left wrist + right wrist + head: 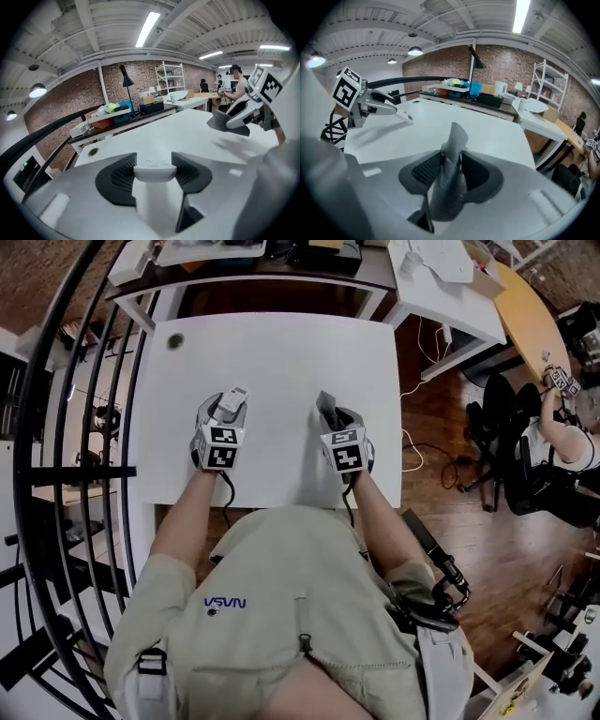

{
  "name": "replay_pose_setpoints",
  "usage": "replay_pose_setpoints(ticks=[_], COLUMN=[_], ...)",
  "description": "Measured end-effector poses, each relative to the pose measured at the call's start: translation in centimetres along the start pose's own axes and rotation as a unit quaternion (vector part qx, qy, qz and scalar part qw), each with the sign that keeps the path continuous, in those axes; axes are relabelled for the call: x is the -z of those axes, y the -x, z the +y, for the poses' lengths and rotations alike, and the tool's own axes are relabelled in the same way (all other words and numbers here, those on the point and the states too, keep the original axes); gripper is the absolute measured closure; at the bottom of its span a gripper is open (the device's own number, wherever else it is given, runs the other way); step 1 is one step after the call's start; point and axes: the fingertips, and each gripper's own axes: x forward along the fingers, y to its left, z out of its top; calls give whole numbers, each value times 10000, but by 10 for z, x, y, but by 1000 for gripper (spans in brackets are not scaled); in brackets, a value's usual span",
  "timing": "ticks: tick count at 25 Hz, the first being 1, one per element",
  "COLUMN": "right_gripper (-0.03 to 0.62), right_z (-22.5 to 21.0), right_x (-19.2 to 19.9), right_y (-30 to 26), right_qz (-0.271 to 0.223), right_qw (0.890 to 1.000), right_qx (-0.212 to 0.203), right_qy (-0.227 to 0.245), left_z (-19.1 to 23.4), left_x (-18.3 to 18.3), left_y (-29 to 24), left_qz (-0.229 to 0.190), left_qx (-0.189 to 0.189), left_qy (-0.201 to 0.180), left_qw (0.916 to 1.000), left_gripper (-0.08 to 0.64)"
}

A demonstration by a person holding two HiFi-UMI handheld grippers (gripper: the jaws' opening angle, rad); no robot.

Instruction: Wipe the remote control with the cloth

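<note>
Brick walls and cluttered desks are ringing a white table [281, 352]. The person is holding both tools over its near half, well apart from each other. The left gripper [228, 409] is clamping the white remote control [153, 172], pads pressing on both its edges, so the remote is riding above the table rather than lying on it. The right gripper [449, 169] is standing part-way closed, with the grey cloth [457, 133] wedged upright between its pads.

That cloth hold is looking light. A firm stroke would probably be dragging the cloth out of the jaws and dropping it. Only a narrow tongue of fabric is sticking out past the tips, so hard plastic could be scraping the remote instead of cloth. Sideways wiping pressure might also be levering the remote loose, since the left pads are pinching just one stretch of it.

The pale shirt [300, 634] is carrying blue lettering [225, 603] that appears to be reading NASA, seen upside down. The marker cube [221, 444] is showing black-and-white squares only, and no print on the remote is readable.
</note>
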Motion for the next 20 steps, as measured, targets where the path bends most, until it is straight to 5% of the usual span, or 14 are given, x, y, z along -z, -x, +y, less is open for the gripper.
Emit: replay_pose_setpoints(ticks=[4, 8, 12, 16, 20], right_gripper=[392, 385, 385, 385, 386], right_z=[7, 10, 12, 17, 24], right_x=[7, 7, 9, 5, 3], right_y=[1, 11, 18, 26, 39], right_qz=[68, -120, -290, -441, -613], right_qw=[9999, 9996, 9991, 9977, 9962], right_qx=[-107, -55, 18, 31, 109], right_qy=[-43, -236, -323, -509, -604], left_z=[14, 17, 14, 9, 11], left_x=[24, 47, 62, 56, 34], left_y=[-16, -12, -10, -12, 5], left_qz=[464, 691, 804, 819, 310], left_qx=[-68, -23, 151, 629, 715], left_qy=[-270, -130, 283, 794, 1142], left_qw=[9985, 9975, 9962, 9915, 9904], left_gripper=[318, 316, 314, 228, 221])
